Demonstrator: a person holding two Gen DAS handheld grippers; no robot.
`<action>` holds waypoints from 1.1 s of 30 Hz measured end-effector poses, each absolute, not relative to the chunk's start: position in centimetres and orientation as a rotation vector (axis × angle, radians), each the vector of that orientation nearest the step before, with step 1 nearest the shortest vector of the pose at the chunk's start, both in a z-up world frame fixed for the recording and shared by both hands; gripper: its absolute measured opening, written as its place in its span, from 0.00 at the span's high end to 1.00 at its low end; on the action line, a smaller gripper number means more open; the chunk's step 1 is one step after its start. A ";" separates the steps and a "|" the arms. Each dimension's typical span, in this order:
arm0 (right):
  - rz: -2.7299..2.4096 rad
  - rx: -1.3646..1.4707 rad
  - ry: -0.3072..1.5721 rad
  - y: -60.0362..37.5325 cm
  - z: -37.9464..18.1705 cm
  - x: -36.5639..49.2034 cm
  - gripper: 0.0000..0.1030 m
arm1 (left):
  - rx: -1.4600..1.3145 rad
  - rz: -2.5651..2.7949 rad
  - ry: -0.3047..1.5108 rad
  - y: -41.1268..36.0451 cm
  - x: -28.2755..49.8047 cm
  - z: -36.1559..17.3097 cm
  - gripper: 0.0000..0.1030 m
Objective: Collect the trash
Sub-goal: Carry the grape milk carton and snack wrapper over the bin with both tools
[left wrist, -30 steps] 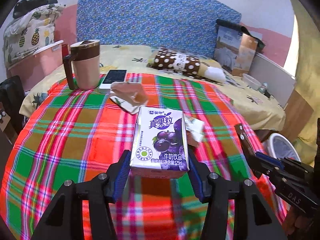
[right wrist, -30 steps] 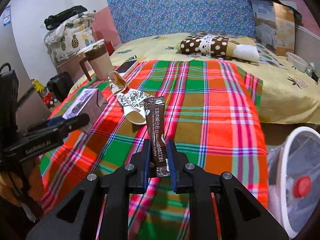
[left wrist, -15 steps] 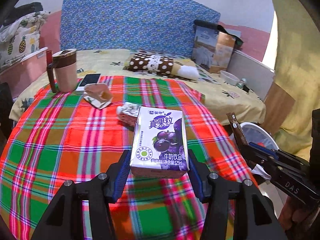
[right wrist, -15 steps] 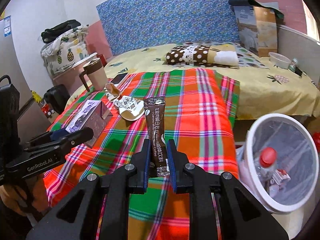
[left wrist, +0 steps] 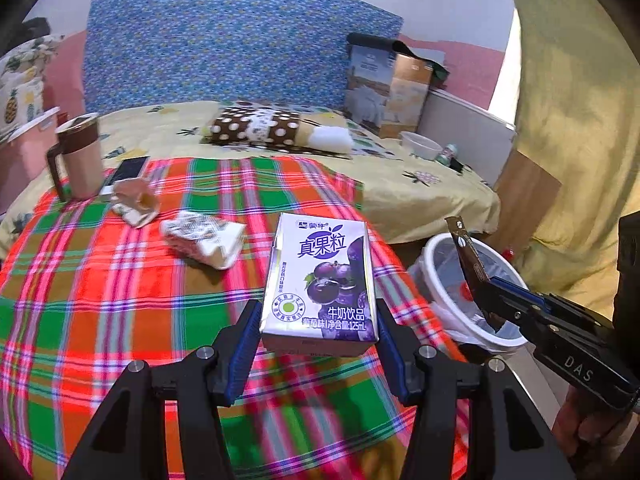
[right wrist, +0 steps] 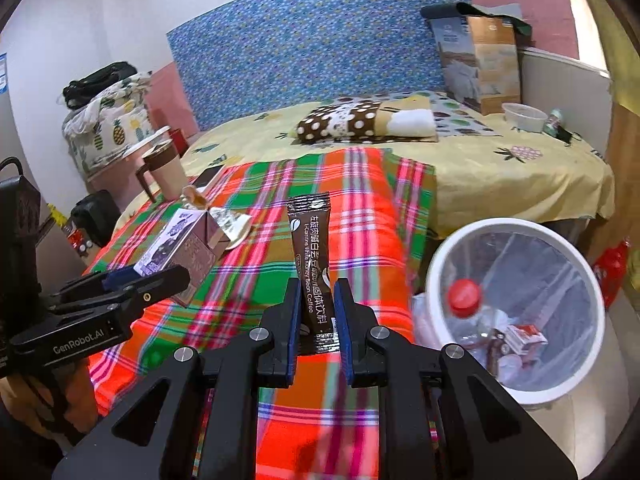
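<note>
My left gripper [left wrist: 318, 332] is shut on a purple milk drink carton [left wrist: 322, 280], held above the plaid cloth [left wrist: 120, 280]. In the right wrist view the same carton [right wrist: 178, 246] sits in that gripper at the left. My right gripper [right wrist: 316, 316] is shut on a brown coffee sachet [right wrist: 312, 256], upright between the pads. From the left wrist view the sachet [left wrist: 466, 252] hangs over the rim of the white trash bin [left wrist: 432, 256]. The bin [right wrist: 516, 384] holds a red-capped bottle [right wrist: 464, 298] and a small carton. Two crumpled wrappers [left wrist: 204, 238] [left wrist: 134, 202] lie on the cloth.
A brown-lidded mug [left wrist: 78, 156] and a phone [left wrist: 126, 172] stand at the cloth's far left. Beyond lie the yellow bedsheet [left wrist: 400, 188], a dotted pillow [left wrist: 260, 128] and a blue headboard [left wrist: 224, 40]. A bowl [right wrist: 524, 116] sits by the wall.
Both grippers have swung to the right with their loads. The trash bin has come well into both views, and the mug and wrappers have slid toward the left.
</note>
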State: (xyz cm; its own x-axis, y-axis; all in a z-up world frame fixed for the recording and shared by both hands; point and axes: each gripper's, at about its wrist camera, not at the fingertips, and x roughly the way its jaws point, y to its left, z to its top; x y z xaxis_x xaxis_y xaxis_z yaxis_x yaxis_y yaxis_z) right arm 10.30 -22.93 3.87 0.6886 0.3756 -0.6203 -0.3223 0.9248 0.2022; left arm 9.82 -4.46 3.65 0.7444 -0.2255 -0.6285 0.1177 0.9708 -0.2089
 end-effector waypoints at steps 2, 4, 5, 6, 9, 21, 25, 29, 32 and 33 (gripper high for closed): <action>0.366 0.089 0.705 -24.0 3.9 10.2 0.82 | -0.148 -0.214 0.708 -5.7 10.3 3.7 0.47; 0.338 0.100 0.700 -25.2 3.9 10.2 0.82 | -0.141 -0.242 0.711 -7.0 10.7 3.7 0.47; 0.320 0.107 0.698 -25.9 3.9 10.1 0.82 | -0.137 -0.258 0.712 -7.7 11.0 3.7 0.47; 0.301 0.113 0.698 -26.6 3.9 10.1 0.82 | -0.131 -0.271 0.712 -8.4 11.3 3.8 0.47; 0.259 0.129 0.699 -28.4 3.7 10.0 0.82 | -0.116 -0.310 0.713 -10.4 11.9 3.7 0.47; 0.158 0.182 0.723 -32.3 2.5 9.8 0.82 | -0.056 -0.453 0.770 -17.6 14.0 2.0 0.47; 0.144 0.196 0.733 -33.1 2.0 9.8 0.82 | -0.046 -0.481 0.794 -19.2 14.5 1.1 0.47; 0.136 0.208 0.740 -33.9 1.7 10.1 0.82 | -0.039 -0.506 0.820 -20.5 15.0 0.1 0.47; 0.127 0.217 0.744 -34.4 1.5 10.2 0.82 | -0.035 -0.523 0.832 -21.6 15.6 -0.5 0.47; 0.124 0.221 0.745 -34.7 1.4 10.2 0.82 | -0.033 -0.527 0.836 -21.9 15.8 -0.6 0.47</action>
State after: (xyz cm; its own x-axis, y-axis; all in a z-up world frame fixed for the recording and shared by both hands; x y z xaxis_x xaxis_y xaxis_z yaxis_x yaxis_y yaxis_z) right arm 10.19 -34.66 1.38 0.7291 0.1897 -0.6576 -0.0333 0.9695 0.2428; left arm 15.81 -21.92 -0.63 0.5502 -0.4576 -0.6985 0.4323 0.8717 -0.2306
